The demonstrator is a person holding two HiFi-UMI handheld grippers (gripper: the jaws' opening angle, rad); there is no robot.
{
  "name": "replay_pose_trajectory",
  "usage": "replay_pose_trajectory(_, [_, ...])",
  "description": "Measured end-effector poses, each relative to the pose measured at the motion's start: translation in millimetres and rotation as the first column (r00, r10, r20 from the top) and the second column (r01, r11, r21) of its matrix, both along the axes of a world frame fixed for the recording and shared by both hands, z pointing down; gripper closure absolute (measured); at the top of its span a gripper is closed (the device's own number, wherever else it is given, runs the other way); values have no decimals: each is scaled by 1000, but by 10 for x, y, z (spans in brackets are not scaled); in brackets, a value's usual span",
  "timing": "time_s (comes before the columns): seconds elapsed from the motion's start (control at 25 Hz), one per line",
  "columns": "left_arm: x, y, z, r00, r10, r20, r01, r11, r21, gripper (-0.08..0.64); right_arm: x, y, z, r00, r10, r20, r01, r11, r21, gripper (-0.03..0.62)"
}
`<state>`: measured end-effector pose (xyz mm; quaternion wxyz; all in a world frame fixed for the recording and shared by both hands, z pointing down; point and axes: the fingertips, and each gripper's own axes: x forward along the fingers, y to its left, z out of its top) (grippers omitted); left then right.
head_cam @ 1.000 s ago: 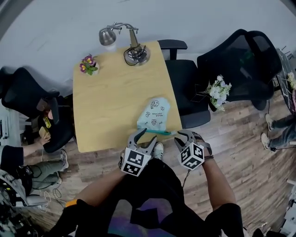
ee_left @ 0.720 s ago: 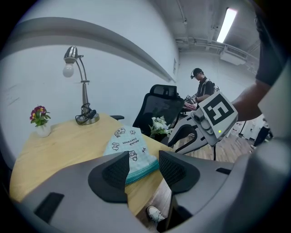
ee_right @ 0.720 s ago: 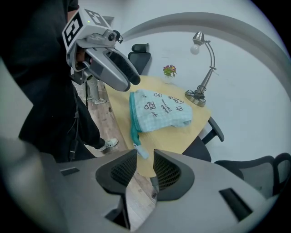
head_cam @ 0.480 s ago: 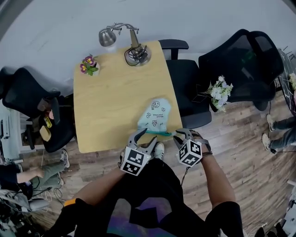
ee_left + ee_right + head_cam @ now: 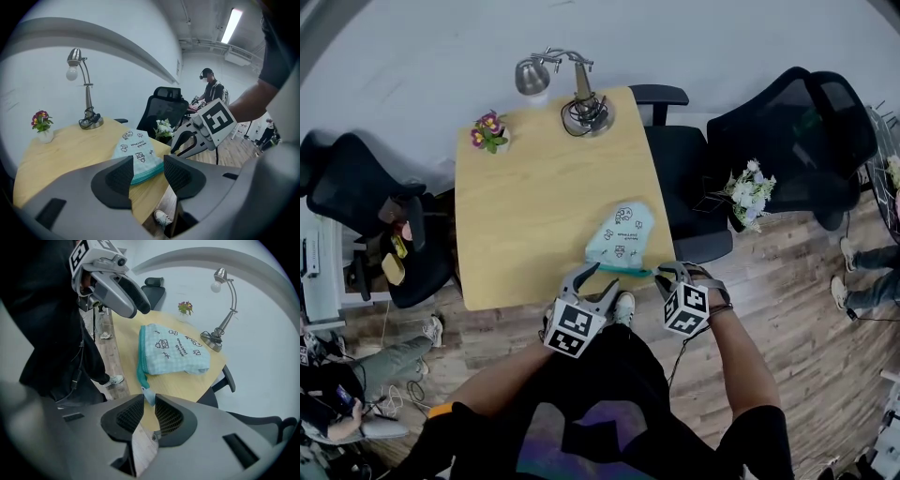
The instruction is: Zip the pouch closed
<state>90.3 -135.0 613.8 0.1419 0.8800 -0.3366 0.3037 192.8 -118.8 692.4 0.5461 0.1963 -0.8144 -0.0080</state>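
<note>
A light blue pouch (image 5: 622,239) with small printed drawings lies at the near right edge of the wooden table (image 5: 534,187). Its teal zipper (image 5: 619,270) runs along the edge closest to me. My right gripper (image 5: 671,272) is at the zipper's right end. In the right gripper view the pale pull tab (image 5: 148,394) hangs between the pads of that gripper (image 5: 149,408); its jaws have just been closing and a narrow gap still shows. My left gripper (image 5: 589,279) stands open at the zipper's left end, and the pouch (image 5: 136,150) shows beyond that gripper (image 5: 147,174).
A desk lamp (image 5: 572,89) and a small flower pot (image 5: 489,131) stand at the table's far end. Black office chairs (image 5: 684,178) (image 5: 787,122) are to the right, with white flowers (image 5: 748,192) between them. Another chair (image 5: 356,197) is left of the table.
The right gripper has edged in toward the zipper's end and its jaws have narrowed around the pull tab. The left gripper has stayed where it was.
</note>
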Motion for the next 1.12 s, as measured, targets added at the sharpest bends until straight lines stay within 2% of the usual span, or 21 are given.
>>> replay_pose_trajectory(0.56, [-138, -10, 26, 1000, 14, -17, -14, 1000, -18, 368, -103, -65, 41, 993, -91, -74, 87, 995, -56, 483])
replay_pose_trajectory(0.76, [-137, -33, 38, 999, 22, -26, -23, 1000, -21, 368, -98, -43, 31, 994, -84, -70, 76, 991, -111, 543])
replay_pose_trajectory(0.84, [-122, -43, 22, 999, 31, -28, -31, 999, -15, 368, -114, -6, -25, 998, -47, -30, 41, 983, -179, 552])
replay_pose_trajectory(0.92, [-109, -54, -11, 999, 45, -28, -45, 999, -4, 368, -173, 35, -135, 999, 15, 48, -2, 965, -261, 557])
replay_pose_trajectory(1.04, [-84, -103, -95, 997, 62, -45, -62, 998, 16, 368, -302, 41, -378, 975, 121, 184, -50, 935, -352, 558])
replay_pose_trajectory(1.12, [-104, -157, -162, 997, 62, -56, -61, 998, 27, 368, -390, 15, -549, 953, 165, 255, -59, 924, -377, 560])
